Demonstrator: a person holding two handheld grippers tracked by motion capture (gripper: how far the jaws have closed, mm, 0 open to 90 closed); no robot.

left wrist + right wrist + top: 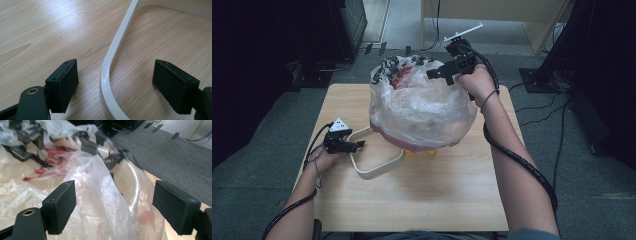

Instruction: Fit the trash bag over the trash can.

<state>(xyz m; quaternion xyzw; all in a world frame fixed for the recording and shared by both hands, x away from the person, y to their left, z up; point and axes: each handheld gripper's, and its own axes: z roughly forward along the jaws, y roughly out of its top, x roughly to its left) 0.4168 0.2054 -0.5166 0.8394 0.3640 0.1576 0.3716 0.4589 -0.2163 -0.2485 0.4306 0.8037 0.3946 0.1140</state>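
Plastic bag [422, 107], one of it, sits bunched over something round on the far middle of the tabletop [437, 195]; what it covers is hard to make out through the cloudy film, apart from a pinkish edge and two small orange bits peeking out underneath. Black-and-white patterned material with red patches shows at its open top, blurred. One white handle [374, 167] loops out from under the bag toward the near left, its far end hidden beneath the plastic.

Two grippers are in use. The left gripper [357, 146] rests low on the tabletop, its fingers [63, 83] standing apart on either side of the white handle without pressing it. The right gripper [434, 75] is at the bag's upper right rim, fingers [60, 205] spread wide with a fold of plastic between them, not pinched.
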